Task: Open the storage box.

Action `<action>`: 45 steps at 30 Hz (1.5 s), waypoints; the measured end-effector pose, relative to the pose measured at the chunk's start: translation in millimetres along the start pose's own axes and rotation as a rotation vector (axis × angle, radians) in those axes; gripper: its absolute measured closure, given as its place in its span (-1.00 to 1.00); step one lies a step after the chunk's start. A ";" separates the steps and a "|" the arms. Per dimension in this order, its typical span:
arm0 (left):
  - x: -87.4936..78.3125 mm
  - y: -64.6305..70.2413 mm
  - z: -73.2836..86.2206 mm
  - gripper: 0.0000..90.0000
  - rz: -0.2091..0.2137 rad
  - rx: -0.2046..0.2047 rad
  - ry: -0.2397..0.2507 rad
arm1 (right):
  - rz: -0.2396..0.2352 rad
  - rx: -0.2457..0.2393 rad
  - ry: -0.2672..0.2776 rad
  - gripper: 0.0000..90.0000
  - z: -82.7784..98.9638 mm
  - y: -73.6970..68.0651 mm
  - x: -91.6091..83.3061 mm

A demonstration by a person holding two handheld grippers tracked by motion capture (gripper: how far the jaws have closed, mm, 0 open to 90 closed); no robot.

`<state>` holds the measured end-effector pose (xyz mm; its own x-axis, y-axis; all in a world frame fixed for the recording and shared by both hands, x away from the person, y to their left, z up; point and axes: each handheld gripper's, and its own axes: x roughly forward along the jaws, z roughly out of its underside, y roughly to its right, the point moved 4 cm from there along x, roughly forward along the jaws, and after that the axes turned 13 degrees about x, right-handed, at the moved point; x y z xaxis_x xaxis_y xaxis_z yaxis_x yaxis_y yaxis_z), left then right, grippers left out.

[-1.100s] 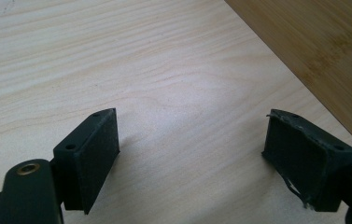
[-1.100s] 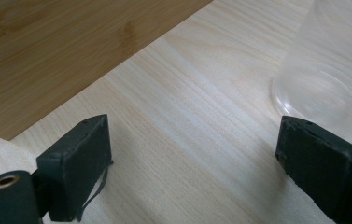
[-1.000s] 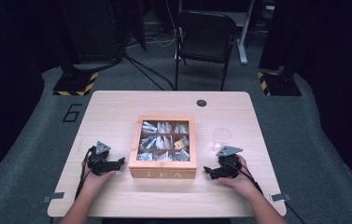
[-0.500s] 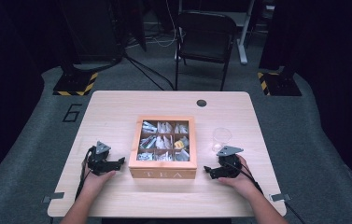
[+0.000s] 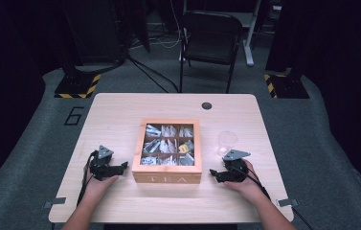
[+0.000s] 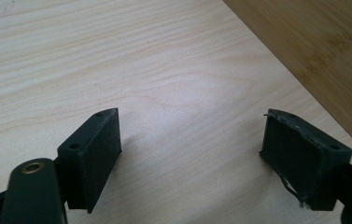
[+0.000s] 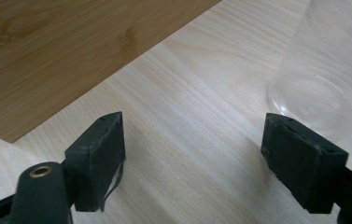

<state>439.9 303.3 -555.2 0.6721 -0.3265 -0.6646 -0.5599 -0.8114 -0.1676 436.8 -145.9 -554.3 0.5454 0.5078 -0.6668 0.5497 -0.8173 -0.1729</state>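
Right now two hands are resting on one wooden table [image 5: 120, 112], and each hand is holding one gripper. One big wooden tea box [image 5: 167, 178] is sitting in the middle, so everything is told from that box.

Nearest to the person, the left gripper [image 5: 124, 165] is lying just left of the box, pointing at its side. Its two black jaws are standing wide apart with nothing between them, just bare table. In the left gripper view [image 6: 190, 140] the box wall [image 6: 323, 51] is showing close by.

The right gripper [image 5: 212, 172] is lying just right of the box, pointing at it too. Its two jaws have just been closing a little, but they are standing wide apart and nothing is between them [image 7: 192, 140].

A bit farther, one clear plastic cup [image 5: 227, 142] is standing upright to the right of the box, just behind the right gripper, not touching it.

Inside the box, nine little compartments are holding tea bags, mostly grey-white ones and one yellow one [image 5: 184, 148].

Farther away, behind the box, one small dark round cap [image 5: 207, 105] is sitting in the table top. Past the table, one black chair [image 5: 210, 33] is standing on the floor.
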 end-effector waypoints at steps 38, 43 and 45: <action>-25.7 9.2 -11.4 -0.09 0.051 -0.025 0.067 | -0.032 -0.034 0.083 0.12 -22.5 -21.6 -35.7; -32.0 9.9 -13.0 -0.04 0.056 -0.027 0.081 | -0.044 -0.039 0.095 0.15 -25.9 -32.1 -39.9; -32.9 10.6 -13.6 -0.04 0.053 -0.027 0.091 | -0.053 -0.036 0.102 0.16 -27.1 -34.4 -41.0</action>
<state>418.5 298.9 -525.2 0.6839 -0.4105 -0.6032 -0.5829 -0.8046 -0.1133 412.7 -131.2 -501.4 0.5752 0.5767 -0.5801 0.6009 -0.7791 -0.1786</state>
